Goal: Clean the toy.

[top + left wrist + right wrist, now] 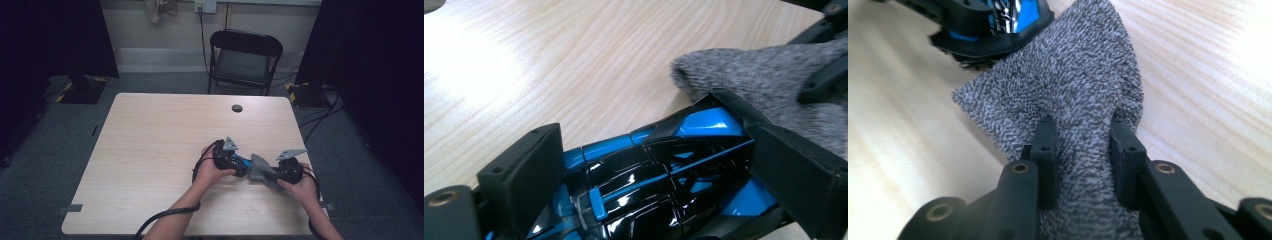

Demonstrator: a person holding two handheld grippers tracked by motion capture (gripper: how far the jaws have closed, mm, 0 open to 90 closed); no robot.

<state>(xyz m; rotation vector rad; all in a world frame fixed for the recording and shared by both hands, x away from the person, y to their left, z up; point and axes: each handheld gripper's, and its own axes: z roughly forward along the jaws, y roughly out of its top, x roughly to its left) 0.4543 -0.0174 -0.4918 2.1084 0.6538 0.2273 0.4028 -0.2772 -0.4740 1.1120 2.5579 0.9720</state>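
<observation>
A glossy blue and black toy car [659, 165] sits between the two black pads of my left gripper [659, 175], which is shut on its sides. From above, that left gripper [235, 162] holds the car [245, 161] just over the table near the front right. A grey knitted cloth [1073, 85] is bunched between the jaws of my right gripper [1085, 155], which is shut on it. The cloth [261, 170] lies against the car's nose, and the right gripper [280, 172] is just to its right. In the left gripper view the cloth [764, 75] covers the car's front end.
The light wooden table [160, 150] has a round cable hole [237, 108] near its far edge. A black folding chair [244, 60] stands behind the table. Dark curtains hang at both sides, and cables lie on the floor at the right.
</observation>
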